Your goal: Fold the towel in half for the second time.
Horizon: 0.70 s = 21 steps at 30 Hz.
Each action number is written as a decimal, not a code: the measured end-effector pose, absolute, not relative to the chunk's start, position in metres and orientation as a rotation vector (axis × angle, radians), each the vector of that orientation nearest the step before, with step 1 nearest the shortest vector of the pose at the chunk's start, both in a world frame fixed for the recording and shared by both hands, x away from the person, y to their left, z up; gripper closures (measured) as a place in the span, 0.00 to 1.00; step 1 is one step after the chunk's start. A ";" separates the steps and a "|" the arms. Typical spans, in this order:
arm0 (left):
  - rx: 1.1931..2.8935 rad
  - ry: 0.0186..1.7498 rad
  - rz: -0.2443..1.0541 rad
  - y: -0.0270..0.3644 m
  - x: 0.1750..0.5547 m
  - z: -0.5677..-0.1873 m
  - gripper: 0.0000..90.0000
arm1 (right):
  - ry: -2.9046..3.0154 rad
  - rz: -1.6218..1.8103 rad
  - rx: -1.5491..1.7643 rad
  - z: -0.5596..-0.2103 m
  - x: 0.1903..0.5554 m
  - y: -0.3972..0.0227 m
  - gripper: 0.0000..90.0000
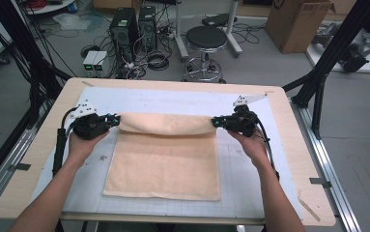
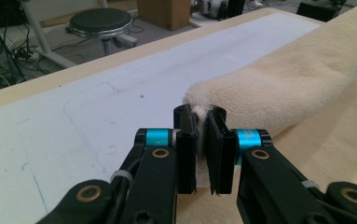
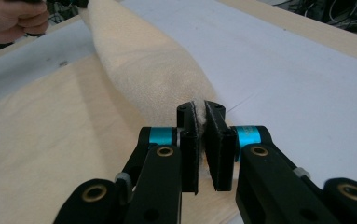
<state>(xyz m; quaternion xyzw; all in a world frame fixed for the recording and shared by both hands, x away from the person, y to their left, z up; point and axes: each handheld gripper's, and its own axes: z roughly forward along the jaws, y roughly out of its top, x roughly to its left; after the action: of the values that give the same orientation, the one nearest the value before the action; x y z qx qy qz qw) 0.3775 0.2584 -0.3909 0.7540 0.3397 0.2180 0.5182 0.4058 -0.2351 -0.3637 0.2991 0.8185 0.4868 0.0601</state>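
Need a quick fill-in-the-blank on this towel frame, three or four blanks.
1. Each gripper's jaws are shut on a corner of the ____.
2. The towel lies on a white ____.
3. The left gripper and right gripper hold the towel's ____ edge, lifted and folding toward the person.
4. Beyond the table stands a black ____.

Missing words: towel; mat; far; stool

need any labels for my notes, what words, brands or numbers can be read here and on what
None can be read.
Cardboard box on the floor: a dark mark near its top edge, too blurred to read.
Two small boxes with green fronts on the floor: too small to read.
Towel, white grid mat, left gripper and right gripper: no text visible.
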 end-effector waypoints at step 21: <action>1.875 0.729 0.451 0.269 0.304 -0.411 0.92 | 2.543 1.412 0.787 -0.375 0.337 -0.232 0.94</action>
<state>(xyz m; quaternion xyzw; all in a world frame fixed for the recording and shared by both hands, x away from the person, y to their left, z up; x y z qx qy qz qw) 0.3038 0.2690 -0.4108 0.7799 0.3033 0.1877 0.5142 0.3371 -0.2324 -0.3755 0.2605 0.8423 0.4675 0.0642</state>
